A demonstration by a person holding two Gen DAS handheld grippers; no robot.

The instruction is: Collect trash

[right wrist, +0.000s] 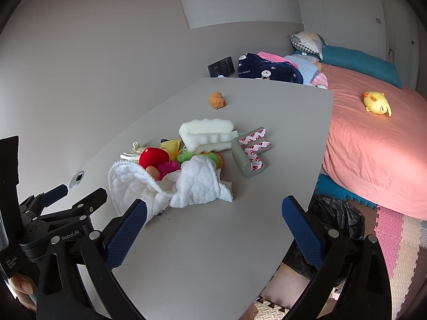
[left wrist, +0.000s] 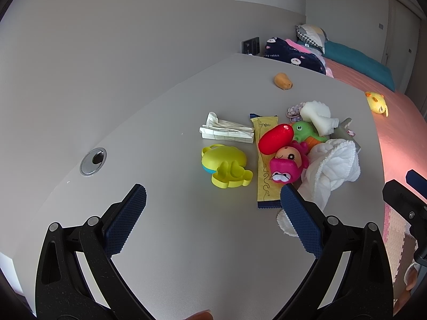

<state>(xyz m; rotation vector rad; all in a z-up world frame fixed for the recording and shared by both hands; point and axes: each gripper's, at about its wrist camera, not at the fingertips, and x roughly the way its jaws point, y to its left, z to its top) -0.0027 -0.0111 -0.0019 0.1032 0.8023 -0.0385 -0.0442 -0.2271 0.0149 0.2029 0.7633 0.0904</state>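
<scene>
While above the table, left gripper and right gripper both wide open, empty

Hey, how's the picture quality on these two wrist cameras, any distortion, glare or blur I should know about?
Left wrist view: strong fisheye bends the table edge, corners go black, a small highlight sits on the red toy, focus is fairly sharp. Right wrist view: same bending and dark corners, soft even light, faint shadows, bed slightly washed.
</scene>
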